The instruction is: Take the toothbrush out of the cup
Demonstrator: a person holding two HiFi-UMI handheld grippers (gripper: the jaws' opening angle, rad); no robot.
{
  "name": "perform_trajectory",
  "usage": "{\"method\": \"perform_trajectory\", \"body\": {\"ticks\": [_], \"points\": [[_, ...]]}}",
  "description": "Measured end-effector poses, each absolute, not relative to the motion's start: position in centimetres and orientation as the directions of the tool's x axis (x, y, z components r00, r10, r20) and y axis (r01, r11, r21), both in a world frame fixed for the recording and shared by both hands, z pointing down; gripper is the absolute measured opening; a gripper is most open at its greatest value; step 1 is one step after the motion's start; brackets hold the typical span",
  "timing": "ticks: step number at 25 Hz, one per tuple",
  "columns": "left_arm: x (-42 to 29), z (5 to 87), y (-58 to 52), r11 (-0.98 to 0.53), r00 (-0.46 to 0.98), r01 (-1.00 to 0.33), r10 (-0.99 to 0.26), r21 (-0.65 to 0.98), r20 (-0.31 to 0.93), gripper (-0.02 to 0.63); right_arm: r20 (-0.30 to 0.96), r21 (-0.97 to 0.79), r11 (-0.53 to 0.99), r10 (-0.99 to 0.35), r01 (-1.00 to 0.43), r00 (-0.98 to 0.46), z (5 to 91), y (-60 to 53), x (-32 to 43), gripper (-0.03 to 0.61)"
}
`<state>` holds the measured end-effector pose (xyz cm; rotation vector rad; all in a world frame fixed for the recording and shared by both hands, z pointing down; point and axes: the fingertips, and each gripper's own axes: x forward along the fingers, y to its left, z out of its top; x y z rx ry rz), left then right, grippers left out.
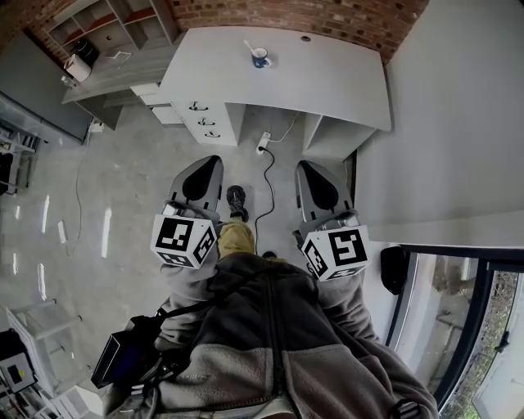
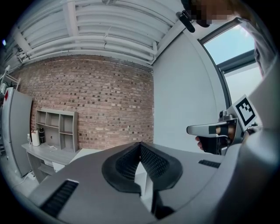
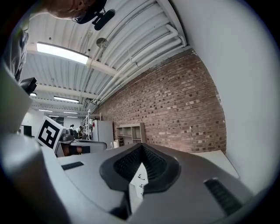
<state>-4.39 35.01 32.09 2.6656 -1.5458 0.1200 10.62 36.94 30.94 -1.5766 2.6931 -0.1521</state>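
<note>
The print I can make out is the black-and-white square markers on the two cubes, with no lettering among them. The cup (image 1: 261, 58) is blue and stands on the pale desk (image 1: 327, 74) well ahead of me, left of the desk's middle and close to its far edge under the brick wall (image 1: 327, 16). The toothbrush (image 1: 250, 47) stands in it, its long axis leaning up and to the left, away from me; it is too small for me to tell which end is up. Bare desk top lies on every side of the cup, widest to the right. My left gripper (image 1: 214, 159) and right gripper (image 1: 304, 164) are low by my body, side by side over the floor (image 1: 123, 204) and well apart from the desk. Each has its jaws closed tip to tip with nothing between them. A cable (image 1: 268, 188) trails along the floor between them, and a drawer unit (image 1: 205, 121) sits under the desk's left end.
</note>
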Motion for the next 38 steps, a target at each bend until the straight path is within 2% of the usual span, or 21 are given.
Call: {"method": "perform_trajectory", "body": {"ticks": [12,19,30,38], "points": [[-4.5,32.0,22.5,-0.535,0.537,-0.844,-0.842,0.037,0.056,0.005,0.039,-0.057,0.428,-0.902,-0.902,-0.43,30.9,25.7,10.7,0.002],[-6.5,32.9,13.1,-0.523,0.527,-0.85,-0.845,0.069,0.091,0.005,-0.033,0.026,0.401,-0.915,-0.916,-0.401,30.1,15.9,10.2,0.0],[-10.2,36.3,1.4,-0.509,0.527,-0.85,-0.824,0.135,0.206,0.005,0.042,-0.049,0.398,-0.916,-0.916,-0.4,32.6,2.6,7.9,0.002],[-11.5,37.8,-5.7,-0.546,0.574,-0.819,-0.79,0.177,0.215,0.005,0.132,-0.028,0.445,-0.886,-0.895,-0.445,34.5,-4.6,4.8,0.002]]}}
